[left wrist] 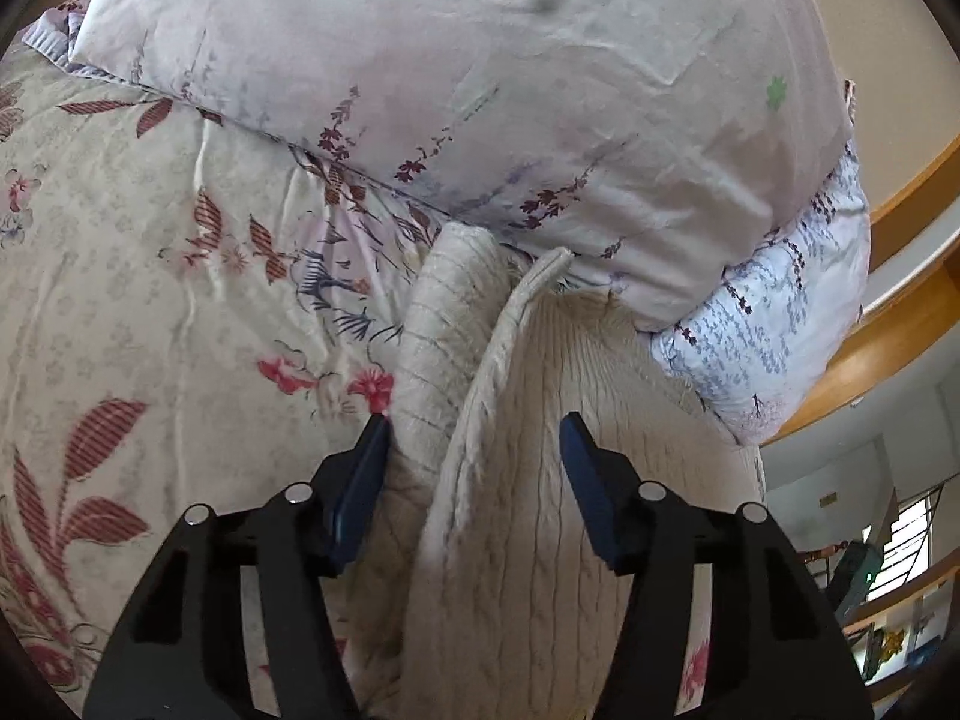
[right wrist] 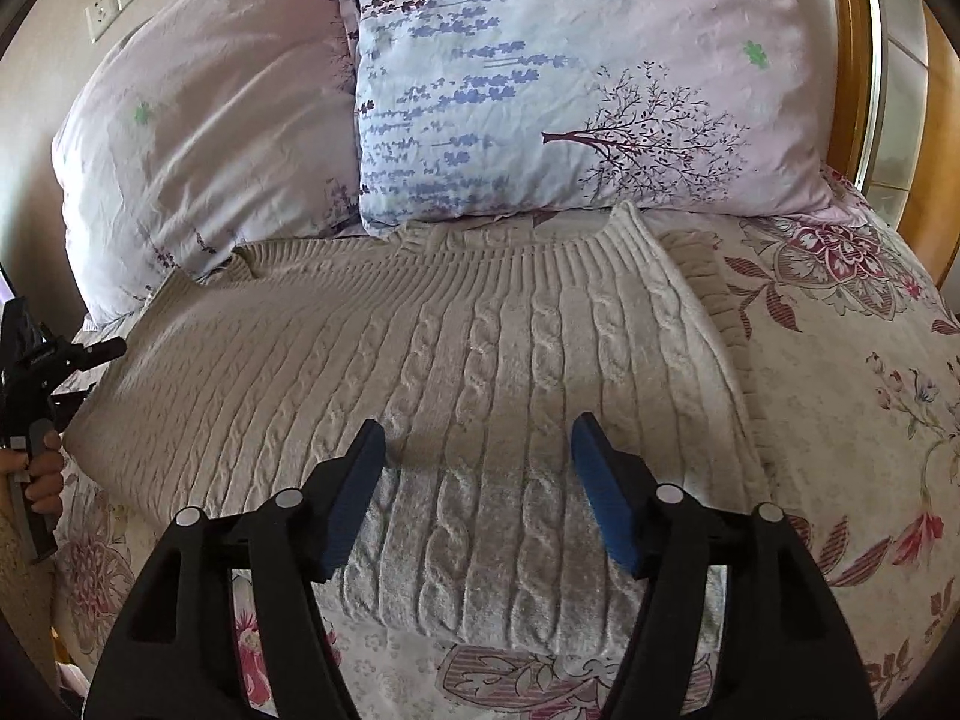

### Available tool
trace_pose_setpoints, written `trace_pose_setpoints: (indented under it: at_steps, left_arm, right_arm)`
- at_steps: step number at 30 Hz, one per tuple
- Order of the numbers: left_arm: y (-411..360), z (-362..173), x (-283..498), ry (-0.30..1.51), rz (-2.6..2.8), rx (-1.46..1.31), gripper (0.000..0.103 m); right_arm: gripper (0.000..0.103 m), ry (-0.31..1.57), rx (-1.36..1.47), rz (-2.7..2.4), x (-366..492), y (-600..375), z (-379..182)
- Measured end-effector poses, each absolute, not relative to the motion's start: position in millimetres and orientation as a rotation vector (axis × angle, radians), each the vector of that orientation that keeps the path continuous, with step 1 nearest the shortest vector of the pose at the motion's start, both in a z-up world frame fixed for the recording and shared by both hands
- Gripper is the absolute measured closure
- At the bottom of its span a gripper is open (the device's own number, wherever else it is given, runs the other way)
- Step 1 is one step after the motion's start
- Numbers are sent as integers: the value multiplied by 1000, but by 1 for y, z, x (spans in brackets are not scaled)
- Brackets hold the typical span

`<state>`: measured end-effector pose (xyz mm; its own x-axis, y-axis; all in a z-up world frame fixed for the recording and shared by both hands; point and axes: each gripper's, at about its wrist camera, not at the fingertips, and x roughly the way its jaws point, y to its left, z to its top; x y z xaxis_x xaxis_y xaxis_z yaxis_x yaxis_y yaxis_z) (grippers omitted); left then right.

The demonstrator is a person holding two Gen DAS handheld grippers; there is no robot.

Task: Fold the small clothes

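Observation:
A cream cable-knit sweater (right wrist: 480, 372) lies on the floral bedspread (right wrist: 840, 396), neckline toward the pillows, its right side folded in over the body. My right gripper (right wrist: 477, 441) is open just above the sweater's lower middle, holding nothing. In the left wrist view the sweater (left wrist: 516, 510) shows edge-on, with a raised fold of knit running between the fingers. My left gripper (left wrist: 474, 429) is open around that fold, jaws wide apart. The left gripper's handle and the hand holding it show at the left edge of the right wrist view (right wrist: 36, 420).
Two pale floral pillows (right wrist: 570, 90) lie against the wall behind the sweater; one pillow (left wrist: 480, 78) looms over it in the left wrist view. A wooden bed frame (left wrist: 888, 324) runs along the right side. The bedspread (left wrist: 150, 300) extends to the left.

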<state>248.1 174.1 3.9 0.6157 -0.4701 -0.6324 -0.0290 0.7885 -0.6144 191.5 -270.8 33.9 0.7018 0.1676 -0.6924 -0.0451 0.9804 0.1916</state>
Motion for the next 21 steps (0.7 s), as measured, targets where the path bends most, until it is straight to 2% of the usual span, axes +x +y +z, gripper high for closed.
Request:
trace_pose_setpoints:
  at_steps: [2,9,21]
  left_arm:
    - [174,2,252,883,-263,-650,55]
    - [180,-7,259,916,-268,-785,84]
    - [135,45,252,834,-356,-810,89]
  right_arm:
    - [34,782,170,121,191,-270,34]
    - [34,781,185,135,190,-274,35]
    - [34,751,223,159,181,-280,42]
